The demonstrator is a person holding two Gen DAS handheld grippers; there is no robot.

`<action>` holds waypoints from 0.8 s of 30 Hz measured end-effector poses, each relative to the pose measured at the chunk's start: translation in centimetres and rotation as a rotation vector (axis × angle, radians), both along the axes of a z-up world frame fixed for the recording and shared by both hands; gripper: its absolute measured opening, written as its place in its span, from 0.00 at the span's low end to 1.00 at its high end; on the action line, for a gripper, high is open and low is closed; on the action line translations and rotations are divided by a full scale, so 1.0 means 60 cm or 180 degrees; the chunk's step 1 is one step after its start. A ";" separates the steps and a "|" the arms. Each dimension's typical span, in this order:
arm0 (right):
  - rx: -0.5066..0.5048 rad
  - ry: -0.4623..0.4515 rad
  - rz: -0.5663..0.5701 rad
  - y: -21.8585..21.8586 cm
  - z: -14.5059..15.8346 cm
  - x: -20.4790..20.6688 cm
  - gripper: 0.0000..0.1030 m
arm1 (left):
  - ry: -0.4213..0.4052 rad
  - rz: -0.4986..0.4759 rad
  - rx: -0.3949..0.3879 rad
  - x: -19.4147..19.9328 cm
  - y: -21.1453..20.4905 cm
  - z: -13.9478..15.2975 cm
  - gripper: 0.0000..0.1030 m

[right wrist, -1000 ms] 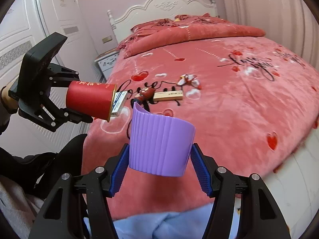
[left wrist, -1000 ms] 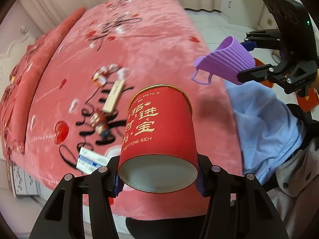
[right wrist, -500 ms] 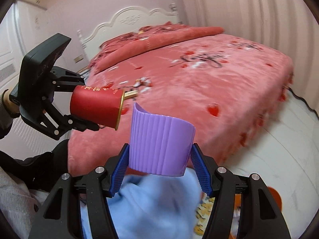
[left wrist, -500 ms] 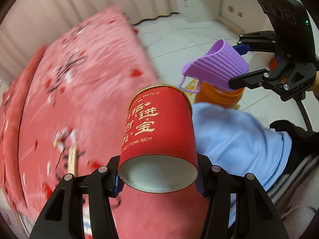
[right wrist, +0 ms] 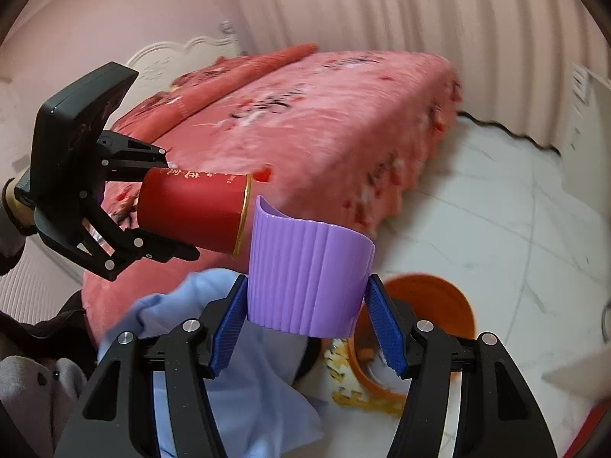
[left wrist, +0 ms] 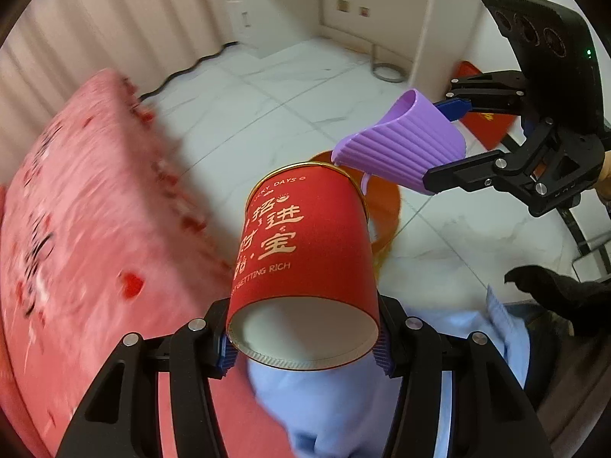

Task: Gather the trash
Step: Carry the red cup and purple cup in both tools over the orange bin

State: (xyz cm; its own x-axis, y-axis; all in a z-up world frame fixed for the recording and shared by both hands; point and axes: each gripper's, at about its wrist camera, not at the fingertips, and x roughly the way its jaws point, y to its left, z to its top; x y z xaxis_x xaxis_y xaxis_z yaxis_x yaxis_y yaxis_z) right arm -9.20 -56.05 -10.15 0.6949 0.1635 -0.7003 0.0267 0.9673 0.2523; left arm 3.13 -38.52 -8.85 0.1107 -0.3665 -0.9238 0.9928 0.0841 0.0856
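Observation:
My left gripper [left wrist: 303,347] is shut on a red paper cup [left wrist: 305,252] with gold lettering, held by its base and tipped forward; the same red cup [right wrist: 194,213] shows at the left of the right wrist view. A ribbed purple cup [right wrist: 305,278] sits in my right gripper [right wrist: 305,328], whose blue pads press its sides; the purple cup [left wrist: 404,152] hangs at the right of the left wrist view. An orange bin [right wrist: 450,313] stands on the floor just below the purple cup. In the left wrist view the bin [left wrist: 385,206] is mostly hidden behind both cups.
A bed with a pink-red blanket [right wrist: 324,122] fills the left side. White marble floor tiles [left wrist: 275,87] spread beyond it, with a black cable [left wrist: 183,72] by the curtain. A person's light blue clothing [right wrist: 252,374] lies under both grippers. White furniture [left wrist: 343,4] stands at the back.
Both grippers have swung away from the bed toward the floor, each keeping its cup. The litter on the blanket has left view, and the orange bin has come into view under the cups.

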 end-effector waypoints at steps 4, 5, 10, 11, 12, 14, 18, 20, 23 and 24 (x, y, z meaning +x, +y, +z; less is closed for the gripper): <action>0.0052 0.0093 -0.0213 -0.050 -0.028 -0.024 0.60 | 0.0186 -0.0125 -0.0030 0.000 -0.059 -0.036 0.55; 0.0067 0.0120 -0.0257 -0.061 -0.036 -0.030 0.60 | 0.0230 -0.0152 -0.0021 0.000 -0.073 -0.048 0.55; 0.0153 0.0234 -0.0473 -0.109 -0.076 -0.038 0.60 | 0.0385 -0.0240 0.0041 0.000 -0.125 -0.102 0.54; 0.0165 0.0260 -0.0515 -0.121 -0.088 -0.040 0.60 | 0.0410 -0.0243 0.0057 0.001 -0.133 -0.109 0.55; 0.0171 0.0281 -0.0541 -0.126 -0.096 -0.040 0.60 | 0.0422 -0.0247 0.0077 0.000 -0.138 -0.118 0.54; 0.0205 0.0327 -0.0616 -0.141 -0.114 -0.041 0.60 | 0.0467 -0.0264 0.0124 0.002 -0.151 -0.139 0.54; 0.0267 0.0422 -0.0714 -0.166 -0.149 -0.039 0.60 | 0.0560 -0.0270 0.0179 0.003 -0.173 -0.177 0.54; 0.0288 0.0473 -0.0730 -0.170 -0.163 -0.033 0.60 | 0.0568 -0.0290 0.0195 0.001 -0.183 -0.189 0.55; 0.0305 0.0515 -0.0727 -0.172 -0.179 -0.024 0.60 | 0.0508 -0.0322 0.0206 -0.001 -0.194 -0.205 0.57; 0.0313 0.0527 -0.0729 -0.172 -0.183 -0.021 0.60 | 0.0494 -0.0332 0.0212 -0.002 -0.196 -0.208 0.59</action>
State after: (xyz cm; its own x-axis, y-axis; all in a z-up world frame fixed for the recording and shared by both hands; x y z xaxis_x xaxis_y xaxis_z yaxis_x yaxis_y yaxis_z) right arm -10.46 -66.39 -21.13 0.5992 0.0883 -0.7957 0.2901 0.9024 0.3186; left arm 3.04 -50.29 -21.36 -0.0702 -0.3062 -0.9494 0.9975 -0.0205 -0.0671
